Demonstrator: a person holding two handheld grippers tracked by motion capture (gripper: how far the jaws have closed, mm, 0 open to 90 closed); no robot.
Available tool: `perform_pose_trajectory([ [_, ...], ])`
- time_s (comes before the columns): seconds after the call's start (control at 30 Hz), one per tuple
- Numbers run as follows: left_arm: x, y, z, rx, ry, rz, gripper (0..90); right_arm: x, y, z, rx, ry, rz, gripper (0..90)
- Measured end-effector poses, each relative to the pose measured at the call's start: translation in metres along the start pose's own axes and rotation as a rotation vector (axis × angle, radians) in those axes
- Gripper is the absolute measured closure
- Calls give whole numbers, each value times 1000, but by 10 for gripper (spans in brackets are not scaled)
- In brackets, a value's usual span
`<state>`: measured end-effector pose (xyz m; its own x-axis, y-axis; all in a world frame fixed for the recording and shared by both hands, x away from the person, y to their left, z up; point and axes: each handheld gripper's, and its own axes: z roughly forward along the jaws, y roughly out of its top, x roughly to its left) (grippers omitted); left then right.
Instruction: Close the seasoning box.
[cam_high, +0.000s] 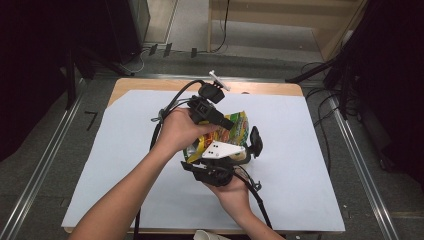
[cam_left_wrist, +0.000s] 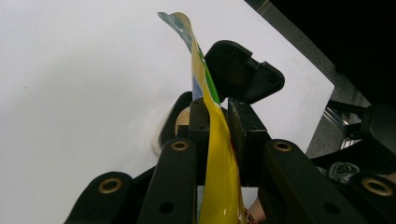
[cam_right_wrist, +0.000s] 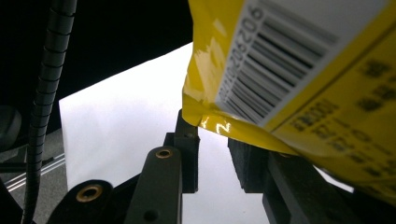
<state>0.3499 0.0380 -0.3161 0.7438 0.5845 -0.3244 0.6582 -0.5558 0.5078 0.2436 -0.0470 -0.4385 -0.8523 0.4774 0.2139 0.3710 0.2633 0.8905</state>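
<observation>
A yellow snack bag with green and red print is held up over the middle of the table, between both hands. My left gripper reaches in from the left, and its jaws are shut on the bag's thin edge. My right gripper, with a grey plate on top, comes up from below. In the right gripper view a bag corner with a barcode lies over the tips of my right gripper. White sheet shows through the gap between its pads. In the left gripper view its jaws straddle the bag.
A large white sheet covers the wooden table. Black cables trail from both grippers toward the front edge. A pale crumpled thing sits at the near edge. Metal rails and dark stands flank the table.
</observation>
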Motion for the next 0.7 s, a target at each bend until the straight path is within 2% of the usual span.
perform_pose_trajectory([
  [0.7, 3, 3, 2, 19, 5, -7, 797, 2, 4, -3, -8, 5, 6, 762],
])
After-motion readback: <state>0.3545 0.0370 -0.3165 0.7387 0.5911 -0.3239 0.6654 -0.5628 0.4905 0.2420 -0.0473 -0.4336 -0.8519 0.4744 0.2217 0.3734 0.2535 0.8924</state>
